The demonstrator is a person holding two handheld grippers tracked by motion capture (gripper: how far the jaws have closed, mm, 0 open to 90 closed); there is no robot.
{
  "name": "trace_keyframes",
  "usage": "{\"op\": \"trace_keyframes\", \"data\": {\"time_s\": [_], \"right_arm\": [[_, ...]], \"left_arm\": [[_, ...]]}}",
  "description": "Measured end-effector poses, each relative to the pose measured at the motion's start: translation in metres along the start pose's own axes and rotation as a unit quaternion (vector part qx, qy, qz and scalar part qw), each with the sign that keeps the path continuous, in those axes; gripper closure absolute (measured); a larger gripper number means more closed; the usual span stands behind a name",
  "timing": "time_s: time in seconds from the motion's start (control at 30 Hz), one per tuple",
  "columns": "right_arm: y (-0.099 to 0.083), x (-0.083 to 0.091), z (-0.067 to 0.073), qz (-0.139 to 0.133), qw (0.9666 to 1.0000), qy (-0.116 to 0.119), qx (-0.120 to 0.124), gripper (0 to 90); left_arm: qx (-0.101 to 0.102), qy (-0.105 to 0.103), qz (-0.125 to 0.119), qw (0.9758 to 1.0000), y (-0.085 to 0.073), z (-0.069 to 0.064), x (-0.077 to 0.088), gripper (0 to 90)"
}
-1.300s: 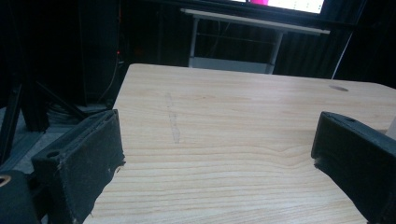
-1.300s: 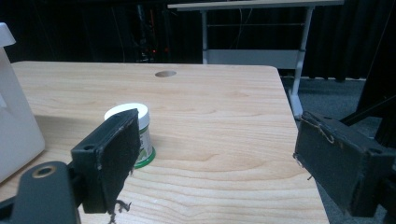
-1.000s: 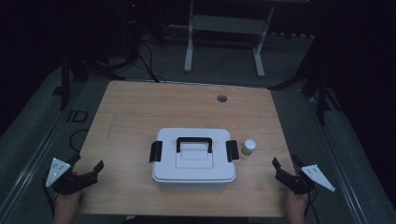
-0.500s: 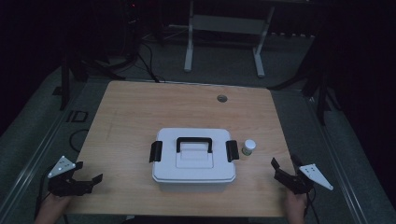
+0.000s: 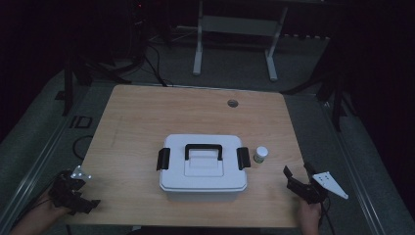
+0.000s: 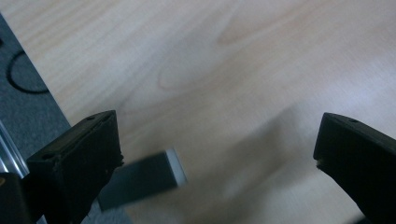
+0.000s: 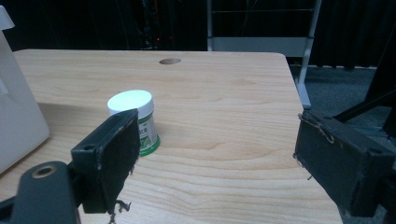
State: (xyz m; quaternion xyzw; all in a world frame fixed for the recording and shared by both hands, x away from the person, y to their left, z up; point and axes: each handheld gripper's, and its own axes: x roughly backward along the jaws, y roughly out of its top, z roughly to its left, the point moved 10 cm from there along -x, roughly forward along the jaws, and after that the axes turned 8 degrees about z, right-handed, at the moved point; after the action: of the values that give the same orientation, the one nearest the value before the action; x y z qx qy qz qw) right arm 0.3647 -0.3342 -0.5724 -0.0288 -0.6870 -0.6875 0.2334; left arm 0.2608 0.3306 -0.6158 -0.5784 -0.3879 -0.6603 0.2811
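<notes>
Left tool [image 5: 80,196]: spread, lower left, bench [image 5: 147,122] corner.
Right tool [image 5: 299,177]: spread, lower right, near white-lidded jar [image 5: 261,154].
Storage box [image 5: 203,169]: centre.

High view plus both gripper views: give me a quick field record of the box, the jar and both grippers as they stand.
box: white box, lid on, black handle flat, mid-table
latches: black, one at each end, look shut
jar: small white-lidded jar with green label, upright, just right of box, apart from it
left gripper: open, empty, at table's near left corner
right gripper: open, empty, near right edge, facing jar
table: wooden table
</notes>
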Motion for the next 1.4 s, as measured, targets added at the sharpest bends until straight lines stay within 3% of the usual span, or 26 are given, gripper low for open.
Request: {"op": "trace_keyframes", "data": {"time_s": [0.1, 0.13, 0.17, 0.23, 0.37, 0.5, 0.57, 0.6, 0.63, 0.77, 0.97, 1.03, 1.2, 1.4], "right_arm": [[0.000, 0.000, 0.000, 0.000, 1.0000, 0.000, 0.001, 13.9], [0.000, 0.000, 0.000, 0.000, 1.0000, 0.000, 0.001, 13.9], [0.000, 0.000, 0.000, 0.000, 1.0000, 0.000, 0.000, 13.9], [0.000, 0.000, 0.000, 0.000, 1.0000, 0.000, 0.000, 13.9], [0.000, 0.000, 0.000, 0.002, 1.0000, 0.000, 0.000, 13.9], [0.000, -0.001, 0.001, 0.001, 1.0000, 0.000, 0.002, 13.9], [-0.001, -0.001, 0.001, 0.002, 1.0000, -0.002, 0.005, 13.9], [-0.001, -0.001, 0.001, 0.004, 1.0000, -0.002, 0.006, 13.9], [-0.001, -0.001, 0.001, 0.003, 1.0000, -0.002, 0.007, 13.8], [-0.001, -0.001, 0.001, 0.004, 1.0000, 0.000, 0.005, 13.9], [-0.002, -0.002, 0.001, 0.006, 1.0000, 0.002, 0.004, 13.8], [-0.002, -0.002, 0.001, 0.007, 1.0000, 0.003, 0.003, 13.8], [-0.002, -0.003, 0.001, 0.009, 1.0000, 0.003, 0.001, 13.8], [-0.002, -0.002, 0.000, 0.005, 1.0000, 0.004, 0.000, 13.8]], "left_arm": [[-0.008, 0.000, 0.016, 0.9998, -0.002, -0.001, 0.004, 0.6], [-0.013, -0.003, 0.039, 0.9992, -0.004, -0.002, 0.006, 0.6], [-0.023, 0.004, 0.045, 0.9987, -0.004, -0.002, 0.008, 0.6], [-0.024, 0.005, 0.054, 0.9982, -0.004, -0.002, 0.009, 0.6], [-0.040, -0.021, 0.094, 0.9946, -0.006, -0.007, 0.011, 0.6], [-0.050, -0.032, 0.108, 0.9924, -0.007, -0.009, 0.010, 0.7], [-0.074, -0.049, 0.125, 0.9882, -0.009, -0.013, 0.011, 0.7], [-0.088, -0.042, 0.129, 0.9868, -0.010, -0.013, 0.011, 0.7], [-0.101, -0.047, 0.136, 0.9844, -0.012, -0.014, 0.011, 0.7], [-0.102, -0.077, 0.158, 0.9791, -0.017, -0.017, 0.010, 0.7], [-0.100, -0.065, 0.159, 0.9800, -0.016, -0.010, 0.011, 0.7], [-0.102, -0.069, 0.165, 0.9787, -0.016, -0.011, 0.014, 0.7], [-0.107, -0.050, 0.179, 0.9768, -0.010, -0.009, 0.020, 0.8], [-0.116, -0.074, 0.169, 0.9760, 0.000, -0.017, 0.030, 1.2]]}}
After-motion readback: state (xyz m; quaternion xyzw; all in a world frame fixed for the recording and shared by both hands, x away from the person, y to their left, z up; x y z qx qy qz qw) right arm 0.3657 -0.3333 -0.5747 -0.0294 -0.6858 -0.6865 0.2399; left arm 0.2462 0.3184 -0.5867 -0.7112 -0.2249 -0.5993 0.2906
